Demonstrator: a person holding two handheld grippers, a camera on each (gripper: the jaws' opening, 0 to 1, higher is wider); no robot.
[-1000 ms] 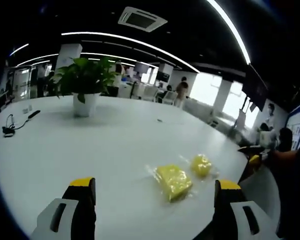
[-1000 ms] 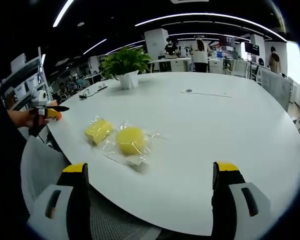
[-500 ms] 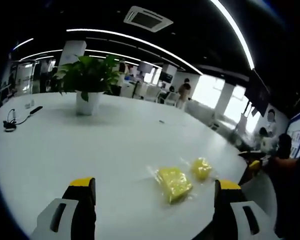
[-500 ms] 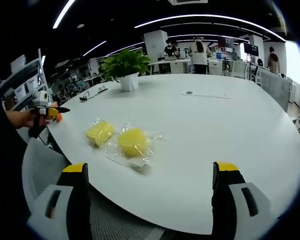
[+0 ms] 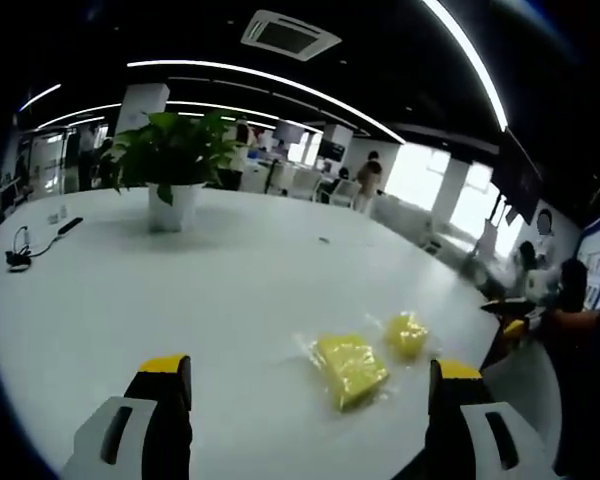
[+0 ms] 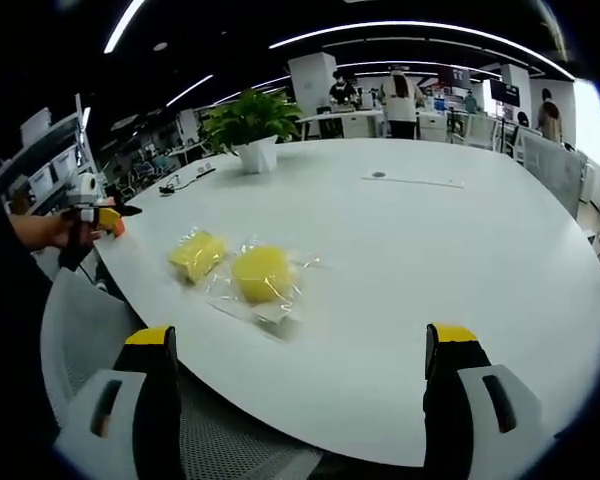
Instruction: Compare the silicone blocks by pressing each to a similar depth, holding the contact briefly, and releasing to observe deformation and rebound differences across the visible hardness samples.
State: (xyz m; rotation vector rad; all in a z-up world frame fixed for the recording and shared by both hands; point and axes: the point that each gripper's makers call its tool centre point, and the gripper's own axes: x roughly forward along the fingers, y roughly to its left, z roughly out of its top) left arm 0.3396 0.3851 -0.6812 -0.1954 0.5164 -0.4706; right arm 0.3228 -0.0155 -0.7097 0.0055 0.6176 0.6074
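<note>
Both grippers, left and right, gape wide above the table; potted plant stands beyond two bagged yellow blocks

both views shifted slightly (blocks unmoved)

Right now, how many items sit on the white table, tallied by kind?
Yellow silicone blocks in clear wrap: 2, a squarish block and a rounder block
Potted plant: 1
Black cable: 1
Total: 4
</note>
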